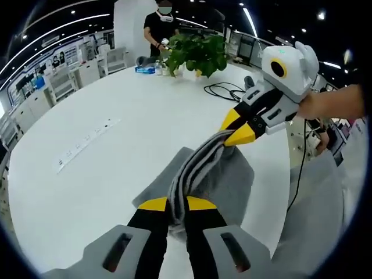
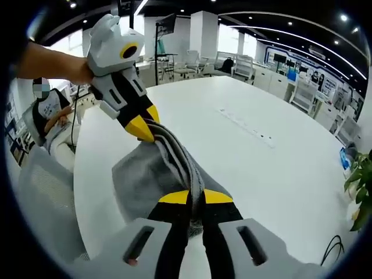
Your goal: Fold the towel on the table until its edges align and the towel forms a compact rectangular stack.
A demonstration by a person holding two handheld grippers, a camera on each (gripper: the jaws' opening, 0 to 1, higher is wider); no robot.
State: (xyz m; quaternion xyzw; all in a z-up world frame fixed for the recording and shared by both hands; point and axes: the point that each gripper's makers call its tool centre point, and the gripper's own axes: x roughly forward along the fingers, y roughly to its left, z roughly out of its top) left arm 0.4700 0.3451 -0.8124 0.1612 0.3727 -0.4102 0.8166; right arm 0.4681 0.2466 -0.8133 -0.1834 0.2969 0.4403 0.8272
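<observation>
A grey towel point(image 1: 224, 180) with darker stripes hangs above the white table point(image 1: 116, 174), stretched between both grippers, its lower part draping onto the tabletop. My left gripper point(image 1: 177, 204) is shut on one bunched end at the bottom of the left gripper view. My right gripper point(image 1: 235, 132) comes in from the right, shut on the other end. In the right gripper view the towel point(image 2: 145, 174) runs from my right gripper point(image 2: 195, 197) up to my left gripper point(image 2: 148, 132), both pinching its striped edge.
A potted green plant point(image 1: 197, 52) and small items stand at the table's far side, where a person point(image 1: 158, 29) stands. A black cable point(image 1: 224, 90) lies near the plant. A white power strip point(image 1: 87, 145) lies left. A seated person point(image 2: 49, 116) is beside the table.
</observation>
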